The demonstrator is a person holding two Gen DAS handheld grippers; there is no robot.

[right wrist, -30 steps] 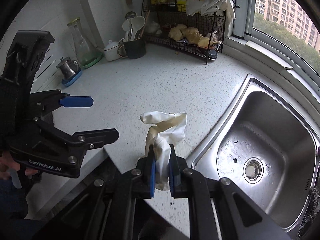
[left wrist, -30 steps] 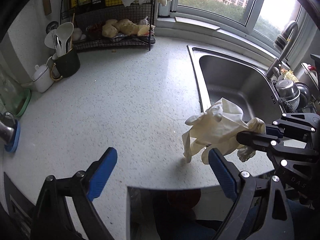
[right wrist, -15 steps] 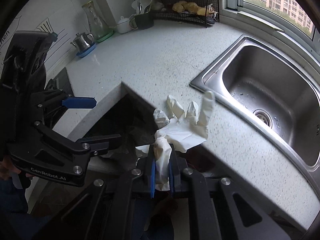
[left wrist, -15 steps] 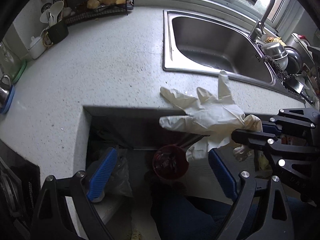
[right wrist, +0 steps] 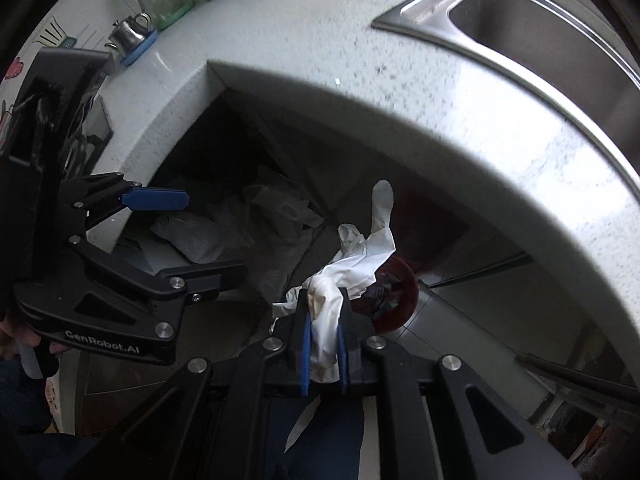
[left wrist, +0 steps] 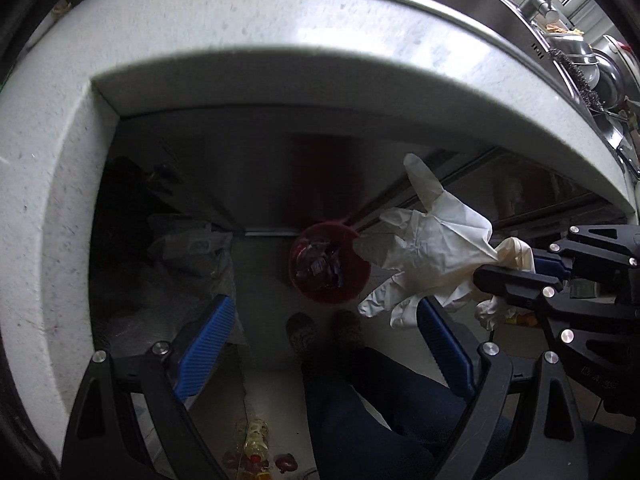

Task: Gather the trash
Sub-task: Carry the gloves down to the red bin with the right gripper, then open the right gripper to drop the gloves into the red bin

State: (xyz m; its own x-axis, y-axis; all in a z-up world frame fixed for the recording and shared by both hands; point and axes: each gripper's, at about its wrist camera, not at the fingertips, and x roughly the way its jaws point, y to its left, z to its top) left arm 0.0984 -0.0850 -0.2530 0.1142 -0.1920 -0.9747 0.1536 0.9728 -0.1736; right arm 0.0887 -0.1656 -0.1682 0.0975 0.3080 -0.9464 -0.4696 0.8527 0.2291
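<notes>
The white disposable glove point(left wrist: 430, 256) hangs in the air out past the edge of the tabletop point(left wrist: 280, 28), pinched by its bunched, slightly stained cuff in the right gripper point(right wrist: 323, 344), whose jaws are clamped tight on it. Its fingers splay loosely upward and sideways, crumpled and limp, so it will likely flutter and fall slowly rather than drop straight. Below and just beside it in both views sits a red trash bin point(left wrist: 330, 266) on the floor, already holding dark wrappers; the glove overlaps the bin's rim in the pictures but is clearly above it, not in it. The step in hand looks like the carry to the bin, near its end. The next move calls for bringing the glove squarely over the bin's mouth, low enough that it cannot drift, and then parting the jaws; a sticky cuff might cling to a pad. The left gripper point(left wrist: 324, 344) points down at the floor with its jaws spread wide and nothing between them. A crumpled plastic bag point(left wrist: 192, 252) lies near the bin, under the tabletop.
</notes>
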